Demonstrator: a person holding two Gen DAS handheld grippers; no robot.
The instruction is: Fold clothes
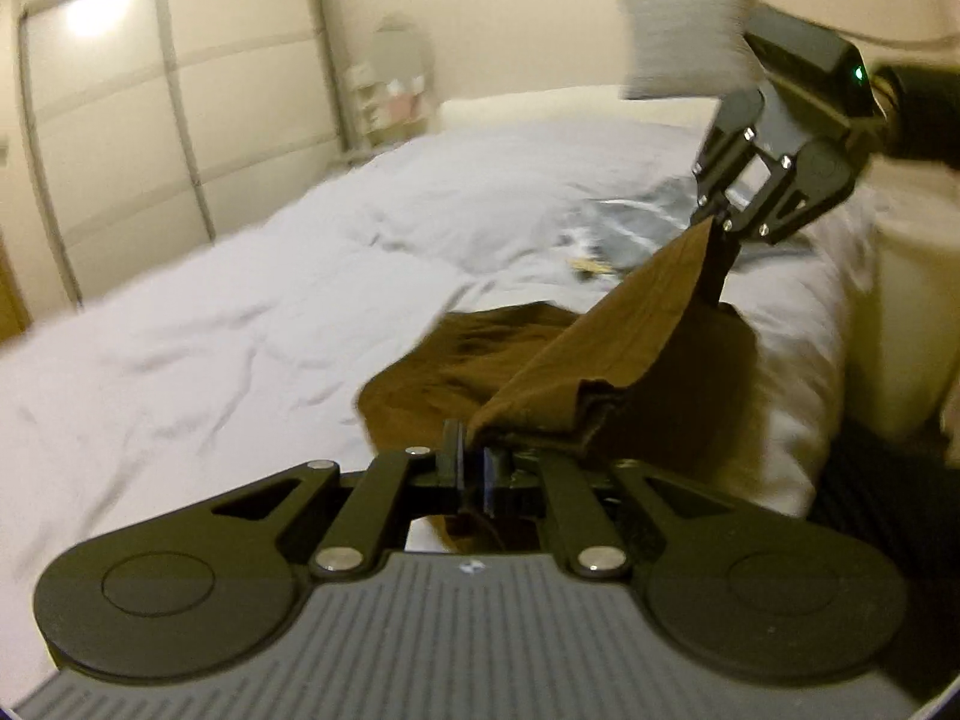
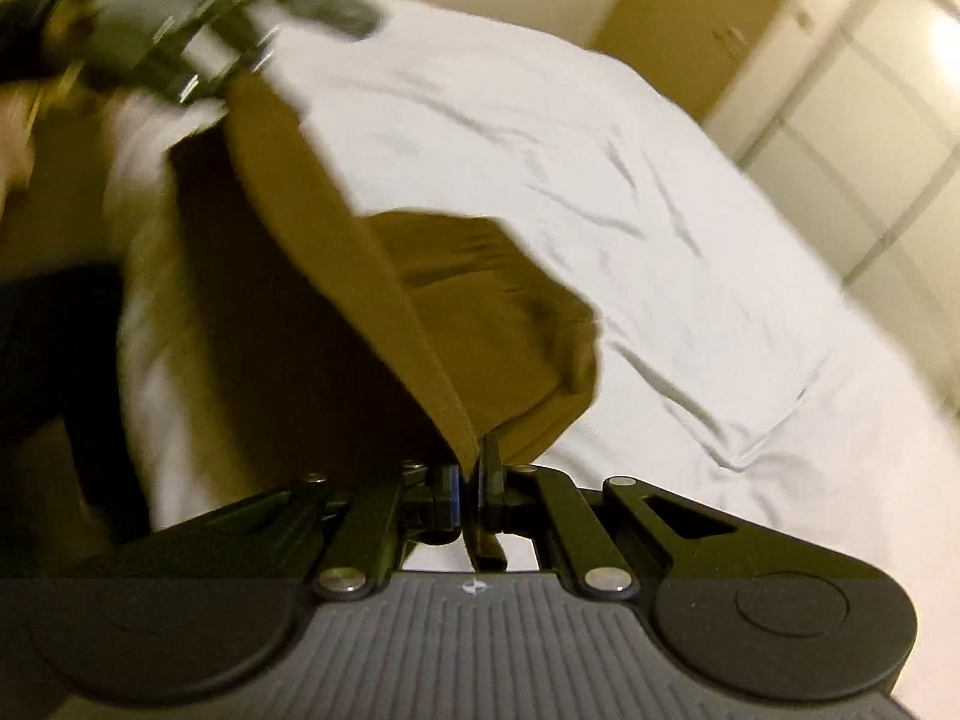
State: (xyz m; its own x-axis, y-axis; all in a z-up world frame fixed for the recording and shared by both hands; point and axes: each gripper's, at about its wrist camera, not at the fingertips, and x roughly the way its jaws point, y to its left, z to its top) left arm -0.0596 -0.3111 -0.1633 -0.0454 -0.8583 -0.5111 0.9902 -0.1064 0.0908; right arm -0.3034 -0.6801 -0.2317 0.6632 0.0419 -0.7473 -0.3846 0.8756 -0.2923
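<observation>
A brown garment (image 1: 480, 354) lies partly on the white bed (image 1: 240, 312), with one edge stretched taut in the air between my two grippers. My left gripper (image 1: 474, 450) is shut on one end of that edge. At the upper right of the left wrist view, my right gripper (image 1: 717, 222) pinches the other end. In the right wrist view, the right gripper (image 2: 471, 468) is shut on the brown garment (image 2: 468, 276), and the left gripper (image 2: 210, 84) appears blurred at the upper left, clamped on the far end. The rest of the cloth sags onto the bed (image 2: 660, 210).
A grey patterned cloth (image 1: 636, 228) lies further up the bed near a white pillow (image 1: 570, 108). A grey cushion (image 1: 684, 36) is behind the right gripper. Wardrobe doors (image 1: 150, 120) line the far wall. A white bin or hamper (image 1: 906, 312) stands beside the bed.
</observation>
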